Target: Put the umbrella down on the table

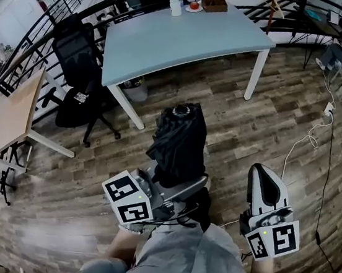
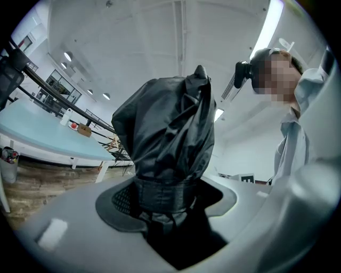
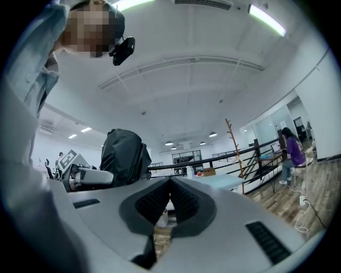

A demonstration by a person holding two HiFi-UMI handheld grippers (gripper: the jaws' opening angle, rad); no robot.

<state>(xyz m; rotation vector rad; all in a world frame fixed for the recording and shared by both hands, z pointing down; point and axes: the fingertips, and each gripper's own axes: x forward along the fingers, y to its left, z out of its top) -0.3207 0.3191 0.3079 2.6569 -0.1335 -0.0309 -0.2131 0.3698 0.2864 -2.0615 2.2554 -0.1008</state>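
Black folded fabric fills the middle of my left gripper view: the umbrella (image 2: 170,138), bunched and wrapped by a strap just where my left claw (image 2: 165,205) is clenched on it, one pad on each side. In the head view the umbrella (image 1: 179,143) sits at lower centre, sticking out from my left claw (image 1: 177,186) over the wooden floor (image 1: 274,115), its far end pointing toward the upper part of the frame. It touches nothing but the claw. The pale blue surface (image 1: 183,41) lies in the upper middle of that frame, well apart from the umbrella, and carries a white bottle (image 1: 175,3) and a brown box (image 1: 213,3) near its far edge. A black office chair (image 1: 79,71) stands just beside the surface's left end. My right claw (image 1: 264,176) is at lower right of the head view; in its own view the right claw (image 3: 170,200) is closed with its tips meeting and nothing between them. From there the umbrella (image 3: 125,157) shows at left of centre, and the blue surface (image 3: 224,181) lies beyond, right of centre. A white cable (image 1: 311,136) trails across the floor at right.
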